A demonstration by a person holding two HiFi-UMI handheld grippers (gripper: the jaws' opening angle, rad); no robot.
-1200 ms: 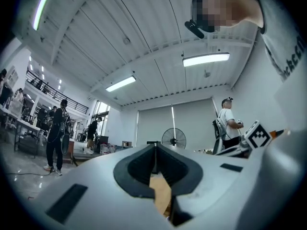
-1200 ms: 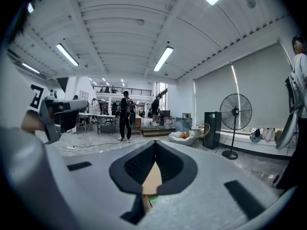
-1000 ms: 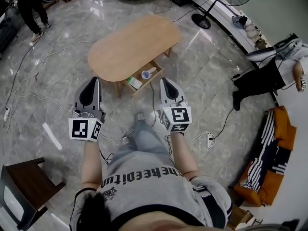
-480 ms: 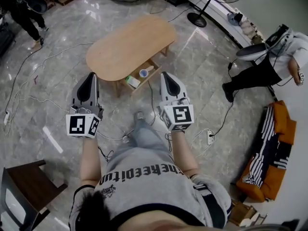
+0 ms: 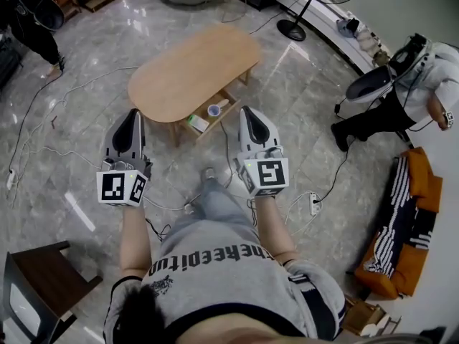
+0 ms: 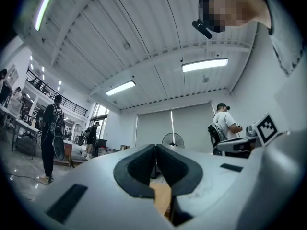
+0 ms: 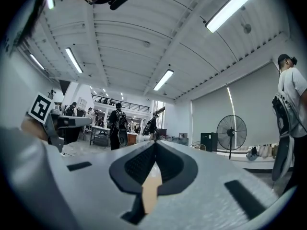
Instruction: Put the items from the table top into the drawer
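The oval wooden table (image 5: 193,63) stands ahead of me on the grey floor, and I see nothing lying on its top. Its drawer (image 5: 228,115) is pulled out toward me. Inside it stand a white cup (image 5: 215,110) and a small green-and-white box (image 5: 200,123). My left gripper (image 5: 131,113) hangs shut and holds nothing, short of the table's near left end. My right gripper (image 5: 247,110) is also shut with nothing in it, just right of the drawer and above the floor. In the left gripper view the gripper (image 6: 155,147) has its pads pressed together, as does the gripper (image 7: 155,145) in the right gripper view.
Cables (image 5: 43,149) trail over the floor, and a power strip (image 5: 313,206) lies by my right side. A dark wooden chair (image 5: 36,285) stands at the lower left, an orange sofa (image 5: 409,228) at the right. A person (image 5: 401,84) crouches at the right, near a standing fan (image 5: 301,20).
Both grippers have risen slightly in the head view, the right one more. Their jaws stayed shut. The person at the right has shifted.
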